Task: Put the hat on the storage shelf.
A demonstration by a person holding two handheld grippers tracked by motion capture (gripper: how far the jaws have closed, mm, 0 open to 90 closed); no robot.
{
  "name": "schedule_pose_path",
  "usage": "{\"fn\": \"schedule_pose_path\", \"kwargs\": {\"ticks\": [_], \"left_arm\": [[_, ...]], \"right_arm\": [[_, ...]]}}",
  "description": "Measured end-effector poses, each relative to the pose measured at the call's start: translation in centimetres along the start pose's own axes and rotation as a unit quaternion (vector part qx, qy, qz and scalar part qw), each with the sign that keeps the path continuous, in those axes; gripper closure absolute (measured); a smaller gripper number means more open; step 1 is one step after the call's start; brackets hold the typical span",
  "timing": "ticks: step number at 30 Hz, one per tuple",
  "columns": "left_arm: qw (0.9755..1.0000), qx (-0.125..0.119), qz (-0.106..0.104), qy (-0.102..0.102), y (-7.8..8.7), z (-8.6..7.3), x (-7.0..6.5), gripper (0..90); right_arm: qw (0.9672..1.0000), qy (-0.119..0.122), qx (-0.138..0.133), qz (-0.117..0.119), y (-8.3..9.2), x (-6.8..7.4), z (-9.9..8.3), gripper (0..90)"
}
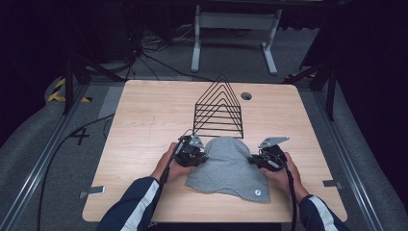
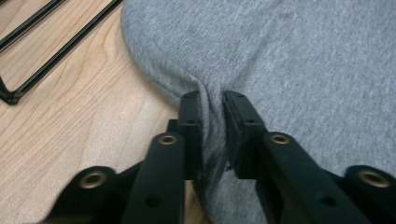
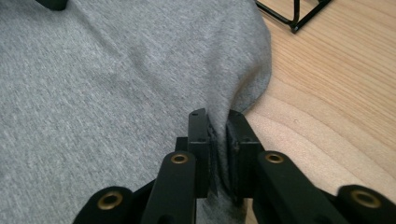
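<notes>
A grey knit hat [image 1: 230, 166] lies flat on the wooden table [image 1: 144, 125], near its front edge. My left gripper [image 1: 204, 156] pinches the hat's left edge; in the left gripper view a fold of the grey hat [image 2: 289, 60] is bunched between the black jaws of the left gripper [image 2: 212, 100], which are shut on it. My right gripper [image 1: 253, 160] pinches the opposite, right edge. In the right gripper view the hat [image 3: 102, 93] has its edge squeezed between the right gripper [image 3: 217, 119] jaws.
A black wire rack [image 1: 219, 108] with pointed dividers stands right behind the hat; its base bars [image 2: 51, 44] show at the upper left of the left gripper view. A round cable hole [image 1: 246, 96] sits at the table's back. Bare wood lies left of the hat.
</notes>
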State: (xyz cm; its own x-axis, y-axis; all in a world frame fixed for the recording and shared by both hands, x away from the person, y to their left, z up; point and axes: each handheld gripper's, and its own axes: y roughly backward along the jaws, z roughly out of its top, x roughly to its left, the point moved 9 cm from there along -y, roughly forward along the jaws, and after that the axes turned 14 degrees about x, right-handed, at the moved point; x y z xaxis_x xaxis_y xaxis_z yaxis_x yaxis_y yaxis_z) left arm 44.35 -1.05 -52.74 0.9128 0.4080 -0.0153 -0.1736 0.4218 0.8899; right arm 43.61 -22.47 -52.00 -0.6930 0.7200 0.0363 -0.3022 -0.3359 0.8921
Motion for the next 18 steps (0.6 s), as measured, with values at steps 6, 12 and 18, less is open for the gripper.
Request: {"fn": "schedule_pose_path", "kwargs": {"ticks": [6, 12, 18], "left_arm": [[0.9998, -0.011, 0.007, -0.013, 1.1, 0.1, -0.4, 83.4], [0.9985, -0.040, 0.021, -0.032, 4.0, 1.1, -0.5, 83.9], [0.9969, -0.058, 0.032, -0.043, 5.9, 1.9, -0.6, 84.0]], "right_arm": [[0.9997, 0.012, -0.023, 0.001, 0.9, 0.0, 0.8, 84.1], [0.9971, 0.036, -0.067, -0.001, 3.5, 0.6, 2.2, 84.7], [0.9947, 0.045, -0.092, 0.002, 5.2, 1.0, 3.1, 84.7]]}}
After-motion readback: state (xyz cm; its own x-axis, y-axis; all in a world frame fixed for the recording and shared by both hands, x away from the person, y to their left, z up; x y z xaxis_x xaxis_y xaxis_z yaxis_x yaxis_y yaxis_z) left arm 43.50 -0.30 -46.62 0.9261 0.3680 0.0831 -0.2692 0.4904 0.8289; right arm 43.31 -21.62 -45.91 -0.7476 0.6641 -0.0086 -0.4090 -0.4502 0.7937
